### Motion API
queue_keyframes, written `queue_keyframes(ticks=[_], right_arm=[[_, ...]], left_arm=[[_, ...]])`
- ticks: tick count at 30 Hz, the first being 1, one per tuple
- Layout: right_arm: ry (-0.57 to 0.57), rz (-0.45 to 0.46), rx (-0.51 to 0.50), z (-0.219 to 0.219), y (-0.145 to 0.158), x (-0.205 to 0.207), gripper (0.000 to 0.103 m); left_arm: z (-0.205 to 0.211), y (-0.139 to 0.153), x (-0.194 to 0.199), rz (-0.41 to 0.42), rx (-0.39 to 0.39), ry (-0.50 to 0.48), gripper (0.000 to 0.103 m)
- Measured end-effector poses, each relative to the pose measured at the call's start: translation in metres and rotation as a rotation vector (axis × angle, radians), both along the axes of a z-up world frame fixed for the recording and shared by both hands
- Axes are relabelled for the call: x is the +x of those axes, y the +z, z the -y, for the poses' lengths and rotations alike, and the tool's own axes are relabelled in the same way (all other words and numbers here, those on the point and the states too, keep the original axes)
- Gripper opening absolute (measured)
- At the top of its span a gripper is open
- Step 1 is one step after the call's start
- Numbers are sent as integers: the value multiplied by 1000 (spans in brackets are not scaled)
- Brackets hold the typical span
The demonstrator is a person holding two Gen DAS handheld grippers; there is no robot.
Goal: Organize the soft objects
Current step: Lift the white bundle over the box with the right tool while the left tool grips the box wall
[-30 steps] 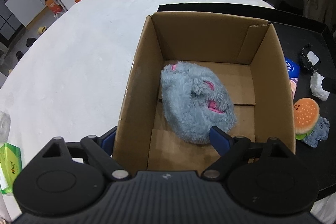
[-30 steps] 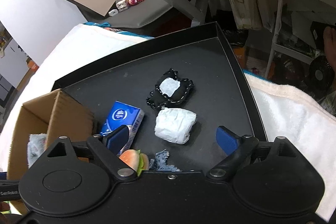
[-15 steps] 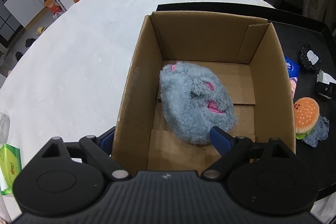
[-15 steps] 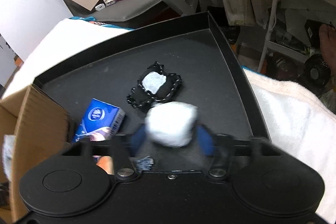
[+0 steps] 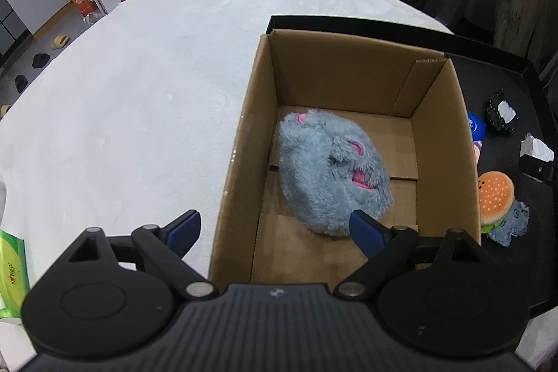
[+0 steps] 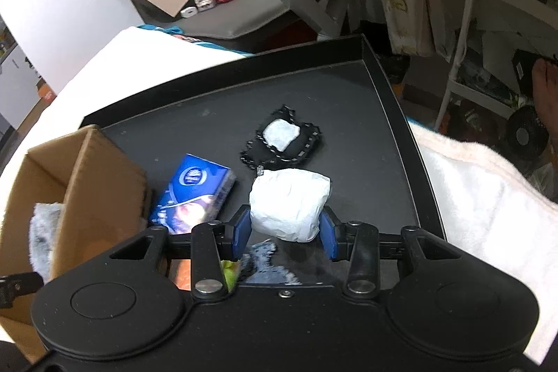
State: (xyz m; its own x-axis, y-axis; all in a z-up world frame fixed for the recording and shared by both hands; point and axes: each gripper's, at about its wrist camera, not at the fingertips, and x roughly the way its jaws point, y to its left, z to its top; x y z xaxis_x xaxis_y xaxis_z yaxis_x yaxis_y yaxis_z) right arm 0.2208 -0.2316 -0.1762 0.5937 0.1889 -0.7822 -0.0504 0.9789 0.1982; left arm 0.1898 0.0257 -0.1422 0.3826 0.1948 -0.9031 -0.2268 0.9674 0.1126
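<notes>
Over the black tray (image 6: 390,114), the right gripper (image 6: 284,229) has its blue pads pressed against either side of a white soft bundle (image 6: 289,203), pinching it just above or on the tray floor; I cannot tell whether it has left the surface. The bundle's long axis runs roughly across the gripper, from pad to pad, with its bulk pointing away from the camera toward the black pouch (image 6: 282,142) just beyond it. A blue tissue pack (image 6: 195,190) lies beside it on the box side.

This looks like the pickup step, and the next move would call for a lift and a swing left over the cardboard box (image 5: 352,72), where a grey plush (image 5: 331,169) already lies. The left gripper (image 5: 275,227) hovers spread wide, straddling the box's near-left wall and holding nothing. A burger plush (image 5: 495,197) waits on the tray.
</notes>
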Motion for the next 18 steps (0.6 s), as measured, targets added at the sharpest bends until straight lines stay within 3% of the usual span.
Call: queue_keyframes(ticks=[18], right_arm=[[114, 84, -10, -53, 65, -10, 41]], left_arm=[[-22, 9, -13, 51, -108, -16, 89]])
